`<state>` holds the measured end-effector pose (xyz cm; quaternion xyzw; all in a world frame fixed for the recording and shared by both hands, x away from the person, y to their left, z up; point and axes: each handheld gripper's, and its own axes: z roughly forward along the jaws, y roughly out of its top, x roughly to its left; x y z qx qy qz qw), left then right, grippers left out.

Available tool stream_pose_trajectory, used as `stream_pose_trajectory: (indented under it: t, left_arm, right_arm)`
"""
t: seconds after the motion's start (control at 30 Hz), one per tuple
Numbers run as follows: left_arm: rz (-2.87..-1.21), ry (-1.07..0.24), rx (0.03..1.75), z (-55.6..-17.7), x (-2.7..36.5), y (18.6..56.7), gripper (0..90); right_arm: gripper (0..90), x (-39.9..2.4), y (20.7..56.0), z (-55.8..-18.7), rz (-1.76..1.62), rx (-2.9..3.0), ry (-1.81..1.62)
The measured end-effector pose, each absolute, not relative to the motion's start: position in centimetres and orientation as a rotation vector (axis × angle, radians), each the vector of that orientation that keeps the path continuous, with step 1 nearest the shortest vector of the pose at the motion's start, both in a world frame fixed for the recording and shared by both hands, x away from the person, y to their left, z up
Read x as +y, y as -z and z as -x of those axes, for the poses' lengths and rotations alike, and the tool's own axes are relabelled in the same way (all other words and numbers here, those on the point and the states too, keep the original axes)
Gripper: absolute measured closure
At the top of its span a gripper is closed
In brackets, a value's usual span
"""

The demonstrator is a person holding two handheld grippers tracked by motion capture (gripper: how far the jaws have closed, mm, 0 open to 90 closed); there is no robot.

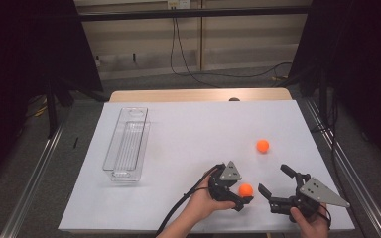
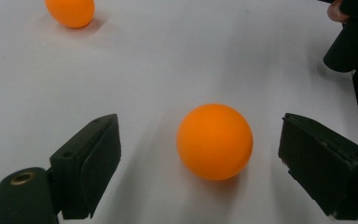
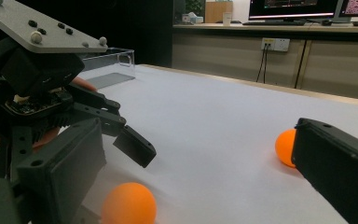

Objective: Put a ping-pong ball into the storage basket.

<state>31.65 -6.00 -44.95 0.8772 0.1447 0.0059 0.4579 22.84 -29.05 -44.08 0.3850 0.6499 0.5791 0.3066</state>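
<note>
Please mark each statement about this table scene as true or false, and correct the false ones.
1. An orange ball lies between the left gripper jaws, not yet pinched. True.
2. The second ball sits inside the clear tray. False: it lies on the white table cover.
3. The right gripper is open and holds nothing. True.
4. The clear tray stands at the right of the high view. False: it stands at the left.

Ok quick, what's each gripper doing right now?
Left gripper: open, jaws either side of the near orange ball, not touching it.
Right gripper: open, holding nothing.
</note>
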Motion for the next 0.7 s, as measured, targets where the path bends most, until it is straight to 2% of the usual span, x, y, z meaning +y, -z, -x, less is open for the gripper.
stream_pose_trajectory:
  t: [0.37, 0.7]
  left_arm:
    - [-2.17, 0.003, 0.336, -31.72, -6.37, 45.17, 18.0]
    - [-2.19, 0.023, 0.307, -31.64, -6.87, 45.17, 28.0]
  right_arm:
    - [2.1, -29.03, 44.07, -22.86, -1.02, 1.719, -1.537]
    - [2.1, -29.06, 44.09, -22.87, -1.02, 1.722, -1.535]
